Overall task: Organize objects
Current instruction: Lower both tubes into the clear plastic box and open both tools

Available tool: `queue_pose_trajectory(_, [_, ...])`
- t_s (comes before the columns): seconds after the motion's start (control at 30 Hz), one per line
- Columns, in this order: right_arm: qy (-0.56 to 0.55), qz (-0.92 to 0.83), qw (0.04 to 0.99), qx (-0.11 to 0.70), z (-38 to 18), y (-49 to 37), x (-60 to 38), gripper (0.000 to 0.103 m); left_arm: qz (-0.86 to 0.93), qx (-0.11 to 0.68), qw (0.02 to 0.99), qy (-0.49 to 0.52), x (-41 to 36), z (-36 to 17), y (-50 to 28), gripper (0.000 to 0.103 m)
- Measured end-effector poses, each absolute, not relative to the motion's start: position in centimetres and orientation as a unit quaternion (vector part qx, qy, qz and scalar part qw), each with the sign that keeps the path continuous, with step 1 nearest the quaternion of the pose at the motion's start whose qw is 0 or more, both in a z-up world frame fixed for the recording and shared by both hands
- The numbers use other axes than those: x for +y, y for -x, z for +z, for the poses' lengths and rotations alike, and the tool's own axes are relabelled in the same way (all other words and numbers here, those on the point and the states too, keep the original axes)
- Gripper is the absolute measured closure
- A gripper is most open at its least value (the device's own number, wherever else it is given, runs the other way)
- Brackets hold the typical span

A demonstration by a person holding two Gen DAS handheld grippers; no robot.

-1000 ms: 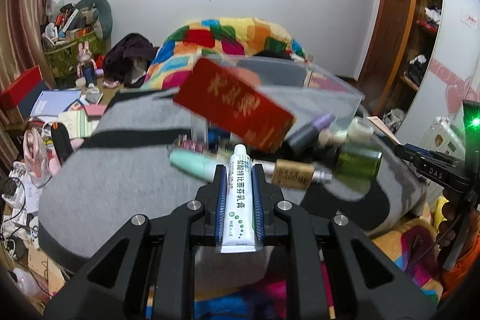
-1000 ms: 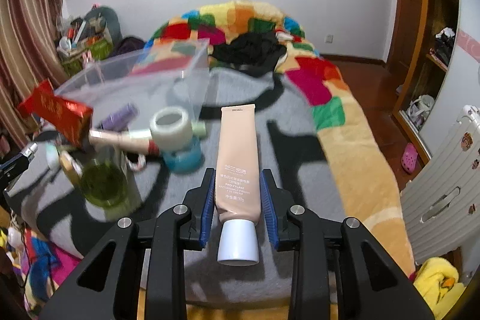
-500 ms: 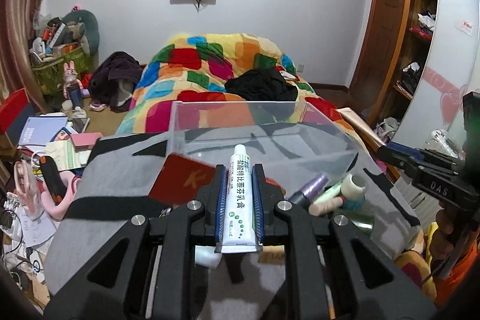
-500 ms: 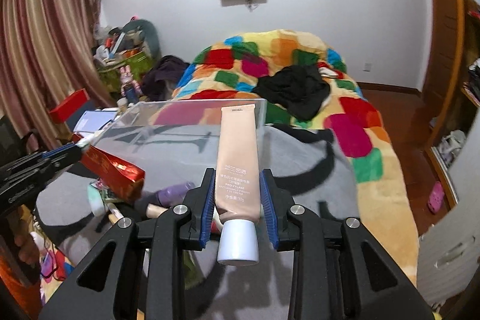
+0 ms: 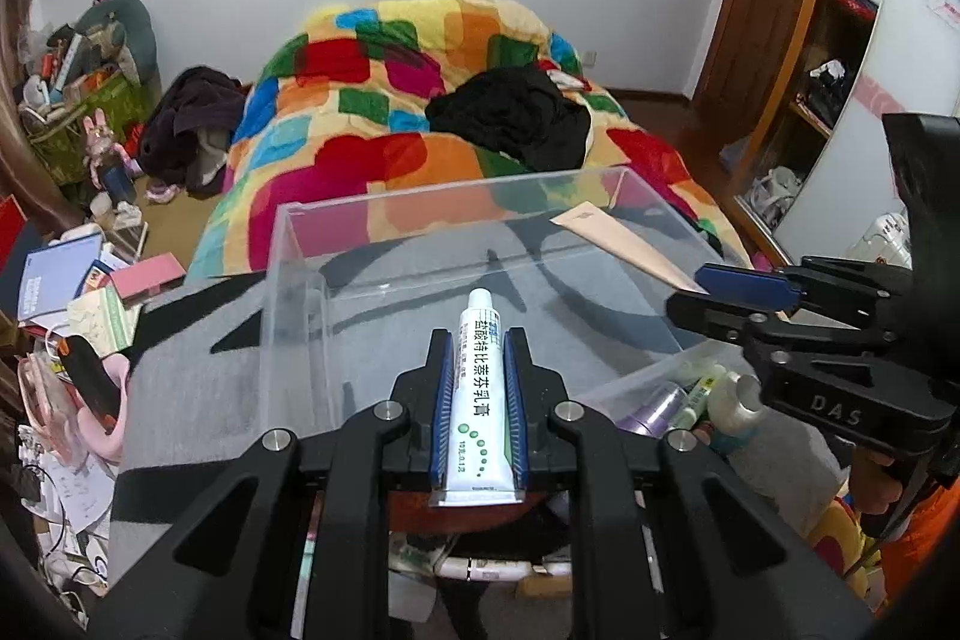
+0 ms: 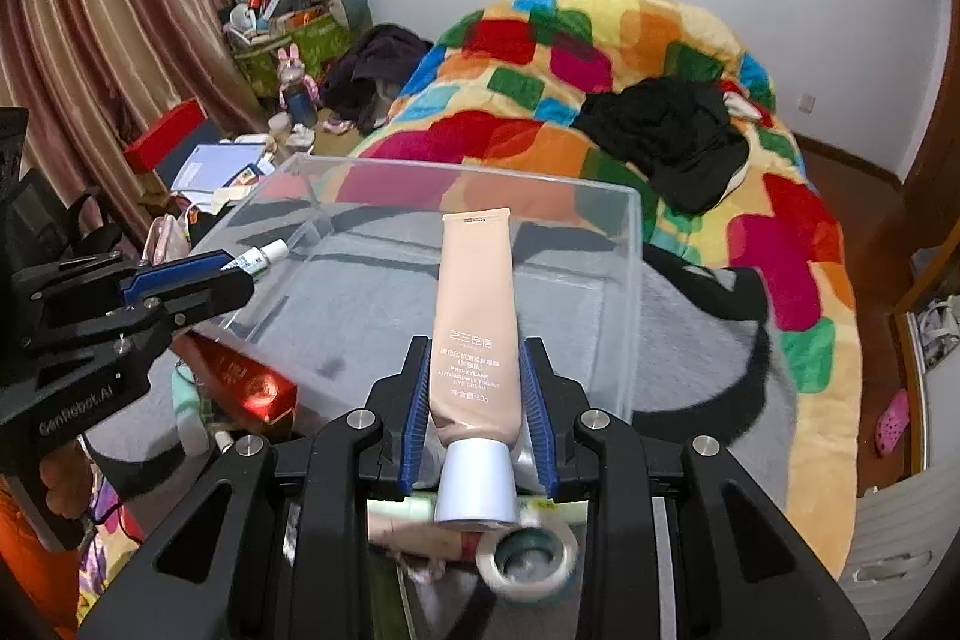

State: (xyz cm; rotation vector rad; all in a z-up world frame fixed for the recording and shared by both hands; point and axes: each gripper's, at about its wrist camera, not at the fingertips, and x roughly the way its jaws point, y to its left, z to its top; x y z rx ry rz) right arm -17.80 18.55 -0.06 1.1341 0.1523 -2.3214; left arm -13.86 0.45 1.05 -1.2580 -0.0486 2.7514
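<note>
Clear plastic box (image 5: 480,244) sits on the grey blanket (image 5: 198,388) at the end of the bed, with nothing inside it as far as I can see. Left gripper (image 5: 478,388) is pinching a small white ointment tube (image 5: 477,388), cap end pointing out over the box's near wall. Right gripper (image 6: 477,388) is clamped on a beige cream tube (image 6: 474,316), white cap toward the camera, flat end reaching over the box. Both are held up off the blanket. Leftover stuff lies by the box's near side: a red carton (image 6: 246,382), a tape roll (image 6: 528,559), and a purple bottle (image 5: 654,406).
</note>
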Motion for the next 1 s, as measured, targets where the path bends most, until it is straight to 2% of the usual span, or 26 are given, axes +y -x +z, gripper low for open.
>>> queue_pose_trajectory(0.43, [-0.421, -0.863, 0.272, 0.069, 0.1, 17.8, 18.0, 0.077, 0.912, -0.025, 0.059, 0.405, -0.3, 1.7, 13.6, 0.086])
queue_pose_trajectory(0.5, [-0.414, -0.866, 0.274, 0.066, 0.5, 17.5, 18.2, 0.075, 0.917, -0.028, 0.059, 0.394, -0.6, 2.4, 12.9, 0.081])
queue_pose_trajectory(0.67, [-0.389, -0.877, 0.274, 0.066, 1.4, 15.9, 19.1, 0.068, 0.932, -0.028, 0.038, 0.359, -1.8, 3.9, 11.0, 0.047])
queue_pose_trajectory(0.77, [-0.377, -0.884, 0.270, 0.060, 1.7, 14.9, 20.0, 0.062, 0.937, -0.032, 0.025, 0.347, -2.7, 4.0, 9.8, 0.033])
queue_pose_trajectory(0.93, [-0.360, -0.898, 0.249, 0.050, 1.8, 13.6, 21.6, 0.048, 0.931, -0.033, 0.007, 0.363, -4.0, 2.3, 8.7, 0.029])
queue_pose_trajectory(1.0, [-0.358, -0.900, 0.241, 0.050, 1.6, 13.3, 22.1, 0.043, 0.927, -0.039, 0.000, 0.373, -4.4, 1.3, 8.3, 0.021])
